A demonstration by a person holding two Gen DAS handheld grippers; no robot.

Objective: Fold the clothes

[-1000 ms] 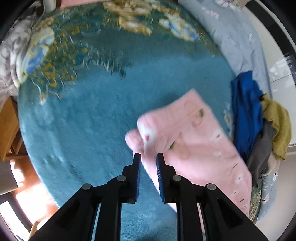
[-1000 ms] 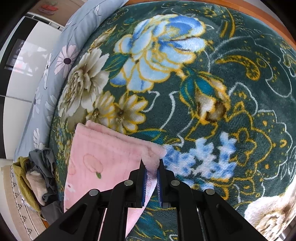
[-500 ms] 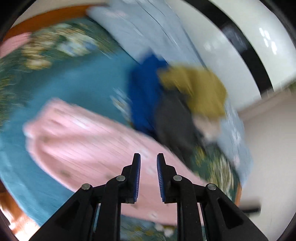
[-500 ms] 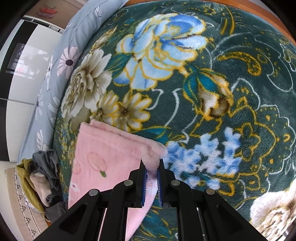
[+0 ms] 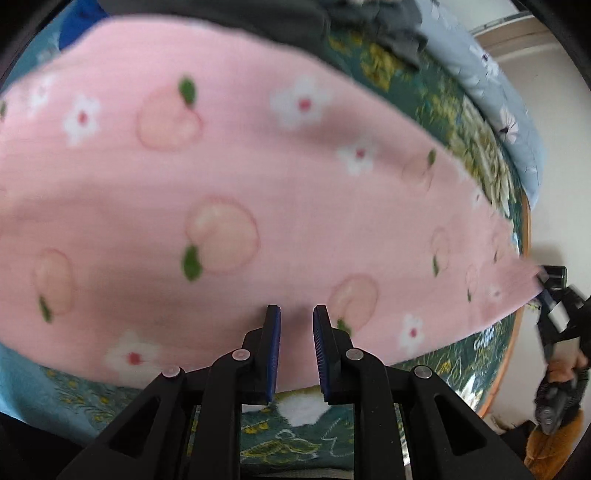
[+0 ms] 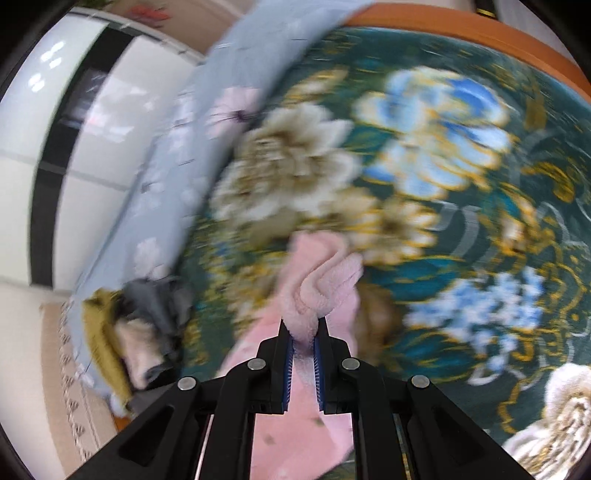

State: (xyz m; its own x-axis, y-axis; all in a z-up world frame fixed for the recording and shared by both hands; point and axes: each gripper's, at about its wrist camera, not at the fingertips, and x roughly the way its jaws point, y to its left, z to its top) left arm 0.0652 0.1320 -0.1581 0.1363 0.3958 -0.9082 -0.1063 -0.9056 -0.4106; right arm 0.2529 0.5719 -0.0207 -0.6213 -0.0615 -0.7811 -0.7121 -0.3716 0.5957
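Note:
A pink fleece garment [image 5: 229,192] printed with peaches and white flowers fills the left wrist view, spread over the floral blanket. My left gripper [image 5: 296,314] hovers close over its near edge, jaws slightly apart, with nothing between them. My right gripper [image 6: 303,330] is shut on a bunched corner of the pink garment [image 6: 317,284] and lifts it off the blanket. The right gripper also shows at the far right of the left wrist view [image 5: 550,288], holding the garment's corner.
A dark green floral blanket [image 6: 461,206] covers the bed. A pile of clothes, mustard and grey [image 6: 122,317], lies at the bed's edge beside a pale blue flowered quilt [image 6: 166,177]. The grey clothes [image 5: 388,26] lie past the garment's far edge.
My left gripper has swung round and come down close over the pink garment. My right gripper has lifted and bunched its corner, and its view has shifted and blurred.

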